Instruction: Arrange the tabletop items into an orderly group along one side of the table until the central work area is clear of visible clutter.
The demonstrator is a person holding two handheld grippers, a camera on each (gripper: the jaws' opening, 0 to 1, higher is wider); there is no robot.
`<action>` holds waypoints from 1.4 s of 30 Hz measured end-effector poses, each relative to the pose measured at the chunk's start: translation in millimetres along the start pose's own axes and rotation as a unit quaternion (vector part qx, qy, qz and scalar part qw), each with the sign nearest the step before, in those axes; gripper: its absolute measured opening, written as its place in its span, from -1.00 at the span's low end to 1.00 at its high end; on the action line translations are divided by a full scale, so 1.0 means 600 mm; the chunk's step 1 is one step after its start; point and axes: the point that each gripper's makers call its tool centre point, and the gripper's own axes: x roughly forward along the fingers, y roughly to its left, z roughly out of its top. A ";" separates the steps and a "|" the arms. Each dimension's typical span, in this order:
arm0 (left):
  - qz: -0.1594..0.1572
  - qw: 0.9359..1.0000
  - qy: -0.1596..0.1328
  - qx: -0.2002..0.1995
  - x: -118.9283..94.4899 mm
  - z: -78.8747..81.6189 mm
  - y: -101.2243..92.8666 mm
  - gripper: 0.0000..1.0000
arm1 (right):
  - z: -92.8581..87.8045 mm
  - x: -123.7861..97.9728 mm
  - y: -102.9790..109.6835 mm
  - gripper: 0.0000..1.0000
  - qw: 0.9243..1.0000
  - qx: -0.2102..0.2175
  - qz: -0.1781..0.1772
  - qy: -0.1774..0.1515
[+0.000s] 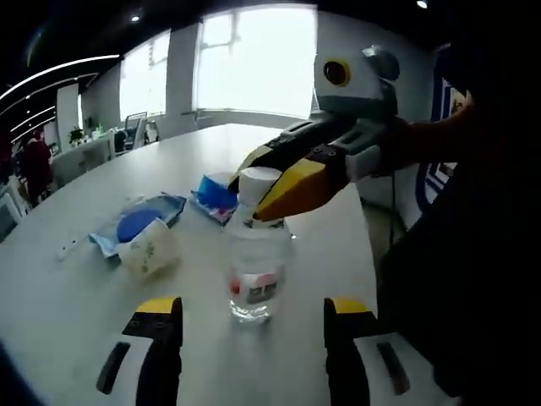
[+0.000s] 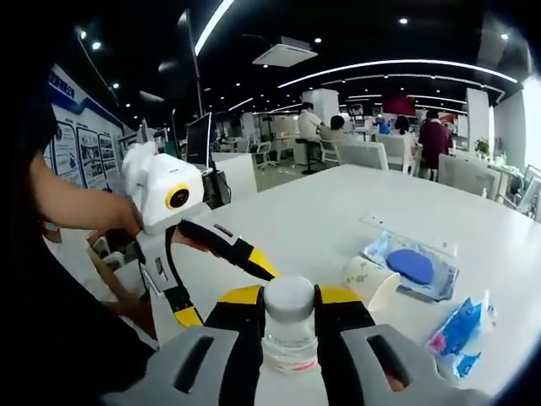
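Between the yellow-tipped fingers of the right gripper, a clear bottle with a white cap is clamped at its neck; in the left gripper view the same gripper reaches in from the right and pinches the bottle just under the cap, while the bottle's base stands on the white desk. The bottle carries a red and white label low on its body. The left gripper hangs just short of the bottle, its fingers spread wide with nothing between them; in the right gripper view it shows at the left, held by a hand.

Left of the bottle in the left gripper view, a paper cup lies on its side, touching a clear packet with a blue disc. Behind the bottle lies a blue packet. A small white thing, too small to identify, sits near the desk's left edge. In the right gripper view the cup, disc packet and blue packet lie to the right.
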 end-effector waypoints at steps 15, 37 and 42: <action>-0.139 0.981 0.042 0.133 0.052 0.008 -0.020 0.33 | -0.004 -0.010 0.038 -0.64 0.996 -0.037 0.078 -0.002; -0.221 0.951 0.050 0.211 0.080 0.004 -0.038 -0.22 | -0.005 -0.011 0.038 -0.61 0.996 -0.004 0.090 -0.006; -0.225 0.950 0.047 0.212 0.080 0.004 -0.043 -0.25 | 0.001 -0.017 0.038 -0.57 0.996 0.023 0.084 -0.012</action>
